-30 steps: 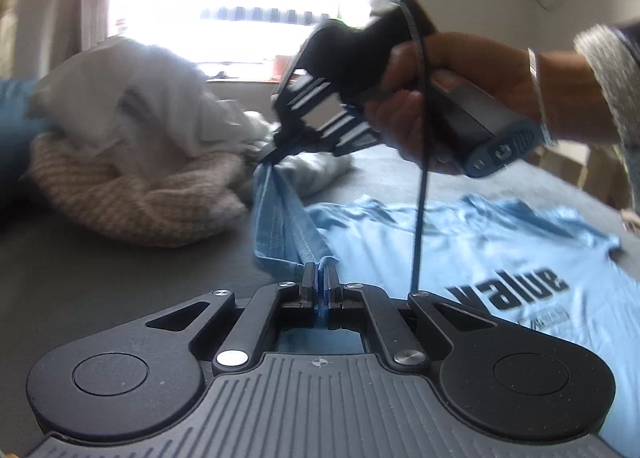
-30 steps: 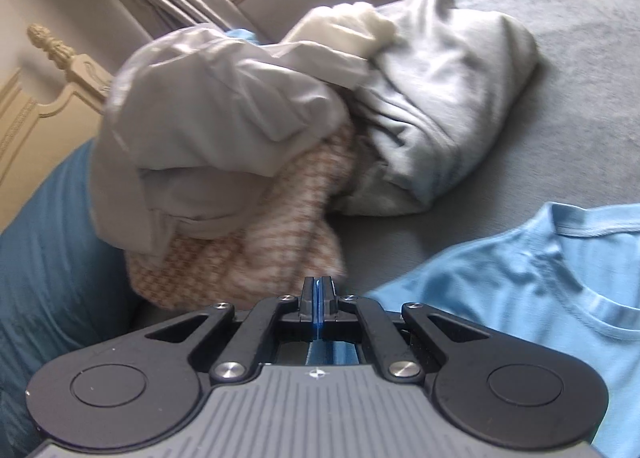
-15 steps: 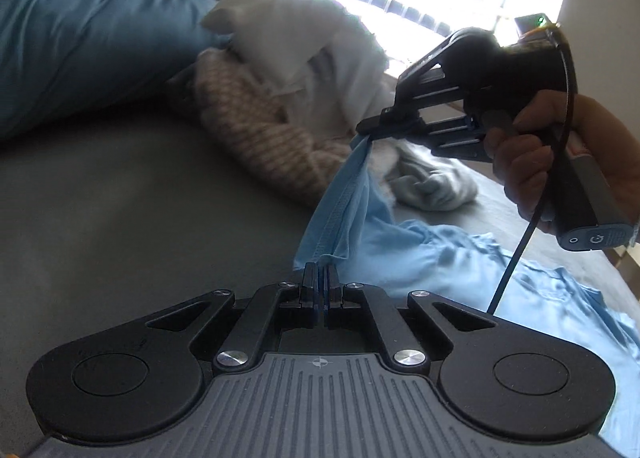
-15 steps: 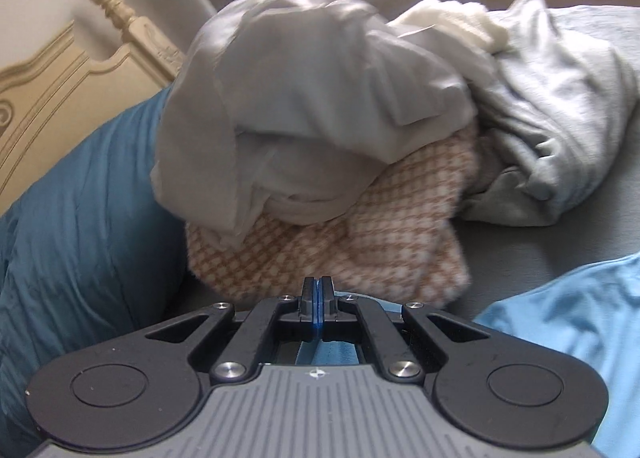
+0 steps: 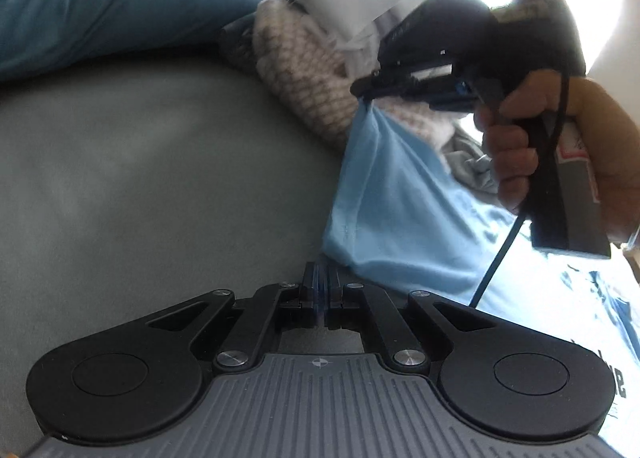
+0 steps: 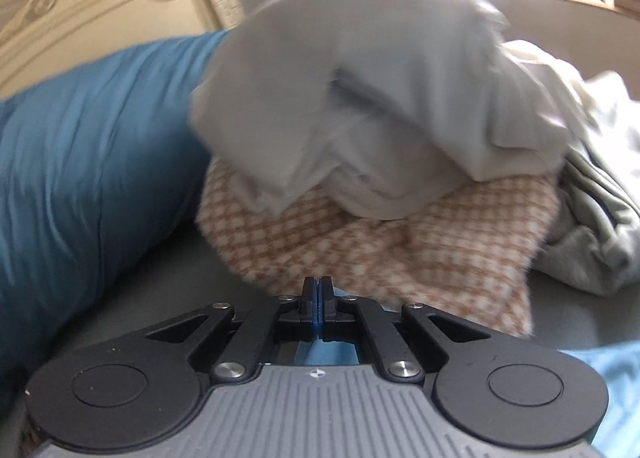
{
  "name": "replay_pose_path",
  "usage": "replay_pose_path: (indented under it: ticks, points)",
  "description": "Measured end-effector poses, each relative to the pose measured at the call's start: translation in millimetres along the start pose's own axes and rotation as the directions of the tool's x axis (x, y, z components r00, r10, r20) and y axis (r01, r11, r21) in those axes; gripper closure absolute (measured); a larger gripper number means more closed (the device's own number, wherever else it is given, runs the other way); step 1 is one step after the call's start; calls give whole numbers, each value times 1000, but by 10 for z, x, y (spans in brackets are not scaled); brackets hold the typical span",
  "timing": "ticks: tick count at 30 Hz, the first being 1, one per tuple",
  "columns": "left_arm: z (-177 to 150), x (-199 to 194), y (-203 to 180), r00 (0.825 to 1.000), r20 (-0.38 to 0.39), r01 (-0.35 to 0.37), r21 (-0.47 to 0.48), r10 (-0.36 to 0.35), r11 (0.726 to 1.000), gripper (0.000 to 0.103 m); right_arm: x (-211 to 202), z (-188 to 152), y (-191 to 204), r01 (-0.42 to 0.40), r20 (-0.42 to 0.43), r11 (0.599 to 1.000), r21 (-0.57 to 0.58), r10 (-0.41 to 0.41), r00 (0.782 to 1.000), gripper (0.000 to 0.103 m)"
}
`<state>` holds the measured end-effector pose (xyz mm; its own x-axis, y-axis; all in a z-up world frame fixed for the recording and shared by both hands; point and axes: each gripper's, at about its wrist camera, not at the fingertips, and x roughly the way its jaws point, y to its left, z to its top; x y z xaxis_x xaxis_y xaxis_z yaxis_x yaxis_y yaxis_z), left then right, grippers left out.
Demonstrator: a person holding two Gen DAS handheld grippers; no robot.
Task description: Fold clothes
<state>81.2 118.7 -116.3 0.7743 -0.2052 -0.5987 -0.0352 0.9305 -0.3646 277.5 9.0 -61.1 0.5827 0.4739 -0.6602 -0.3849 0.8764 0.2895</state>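
On grey bedspread (image 5: 140, 178): both tongs (image 5: 321, 278) (image 6: 317, 298) pinching blue T-shirt (image 5: 392, 194); teal pillow (image 6: 80, 162), cream headboard (image 6: 80, 10) behind.

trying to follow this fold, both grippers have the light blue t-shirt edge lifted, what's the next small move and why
Probably carry the raised edge across toward the printed front and lay it down. The left gripper and right gripper are each shut on the light blue cotton t-shirt, its side hanging off the grey bedcover while the lettered part still lies flat.
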Motion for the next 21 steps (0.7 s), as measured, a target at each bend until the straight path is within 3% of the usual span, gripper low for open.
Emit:
replay_pose_path:
  ticks: [3, 6, 7, 9, 12, 15, 19, 21]
  points:
    - [7, -21, 17, 1000, -5, -1, -9, 1, 1000, 102, 64, 2, 49, 15, 3, 999, -43, -15, 1000, 100]
    - [23, -60, 35, 1000, -14, 10, -22, -11, 1000, 102, 20, 41, -17, -24, 3, 1000, -11, 24, 1000, 95]
    - [36, -64, 64, 1000, -18, 17, -36, -17, 999, 101, -28, 52, -42, -29, 20, 1000, -7, 29, 999, 80]
    - [58, -61, 106, 1000, -24, 19, -54, -20, 998, 101, -135, 73, -91, -35, 59, 999, -4, 36, 998, 60]
    - [88, -45, 156, 999, -23, 20, -78, -22, 997, 97, -326, 137, -242, -53, 124, 998, 34, 48, 991, 60]
    - [173, -14, 180, 1000, -5, 19, -96, -20, 995, 85, -550, 190, -528, -49, 157, 990, 135, 28, 987, 59]
    - [273, -63, 162, 999, 45, 2, -77, 2, 997, 84, -873, 240, -970, -22, 175, 960, 281, -29, 984, 59]
    - [291, -77, 106, 998, 57, 5, -40, -3, 999, 84, -964, 179, -1255, 12, 144, 938, 346, -66, 987, 59]
